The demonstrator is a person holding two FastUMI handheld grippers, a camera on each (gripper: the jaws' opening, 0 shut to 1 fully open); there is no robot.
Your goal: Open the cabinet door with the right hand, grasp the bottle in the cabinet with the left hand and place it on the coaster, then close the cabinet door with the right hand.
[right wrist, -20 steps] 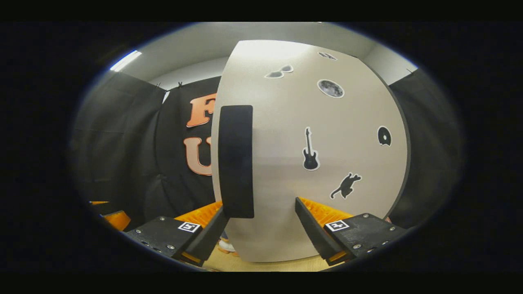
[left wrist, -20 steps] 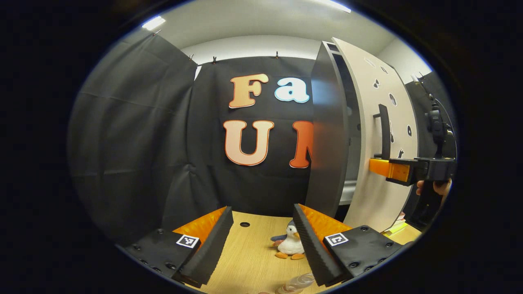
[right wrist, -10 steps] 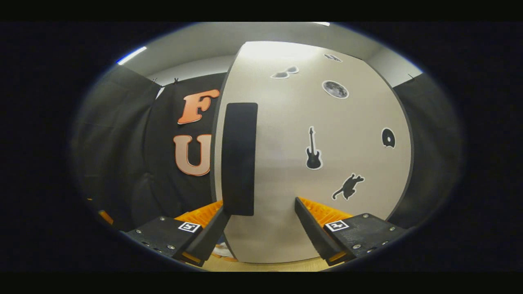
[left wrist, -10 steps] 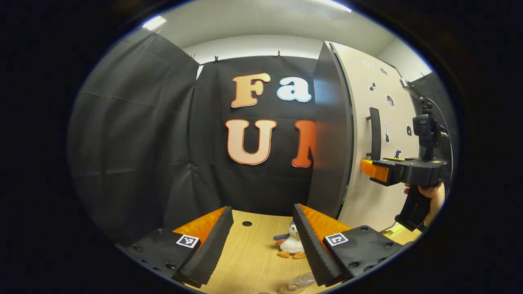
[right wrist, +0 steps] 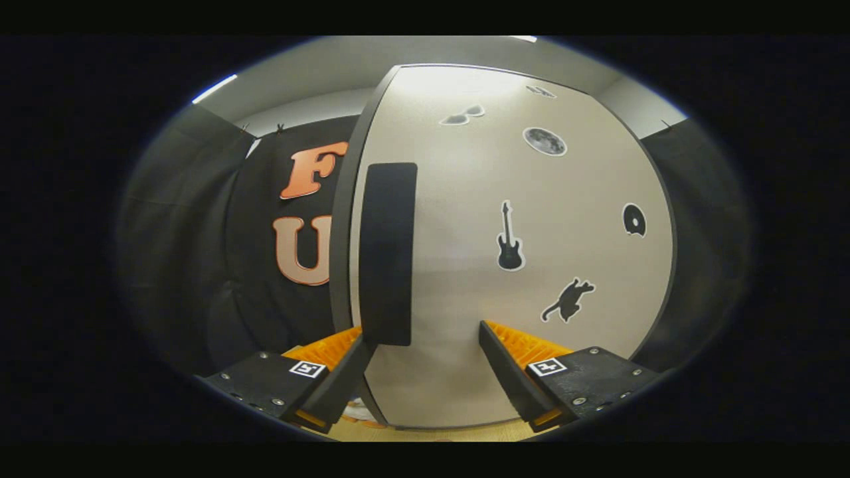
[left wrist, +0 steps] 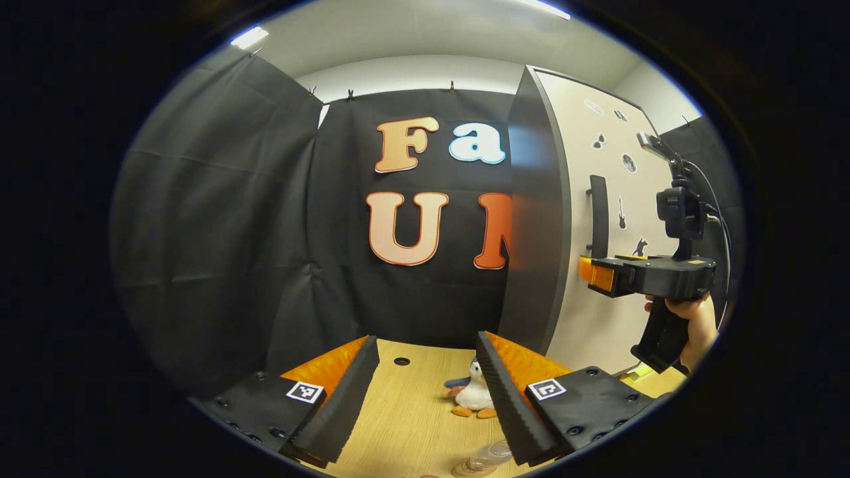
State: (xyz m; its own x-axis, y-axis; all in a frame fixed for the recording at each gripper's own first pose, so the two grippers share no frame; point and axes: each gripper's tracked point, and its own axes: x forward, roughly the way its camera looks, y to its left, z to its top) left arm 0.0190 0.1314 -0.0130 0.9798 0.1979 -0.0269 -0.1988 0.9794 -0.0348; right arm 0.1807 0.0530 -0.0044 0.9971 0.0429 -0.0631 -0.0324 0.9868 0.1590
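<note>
The pale cabinet door (right wrist: 531,265) with dark stickers faces my right gripper (right wrist: 425,358), which is open, its fingers close to the panel. The dark vertical handle (right wrist: 387,255) stands just above its left finger. In the left gripper view the door (left wrist: 624,199) lies against the dark cabinet (left wrist: 534,219) with no gap showing, and the right gripper (left wrist: 588,273), held by a hand (left wrist: 694,312), has its tips at the door below the handle (left wrist: 597,216). A clear bottle (left wrist: 481,458) shows at the bottom edge, just under my open left gripper (left wrist: 425,392).
A small plush penguin (left wrist: 473,396) sits on the wooden table (left wrist: 405,425) between the left gripper's fingers, farther off. The table has a round hole (left wrist: 401,362) near the back. A yellow item (left wrist: 636,373) lies at the foot of the cabinet.
The door has swung from ajar to flat against the cabinet, with the right gripper following it in. The left gripper has stayed still.
</note>
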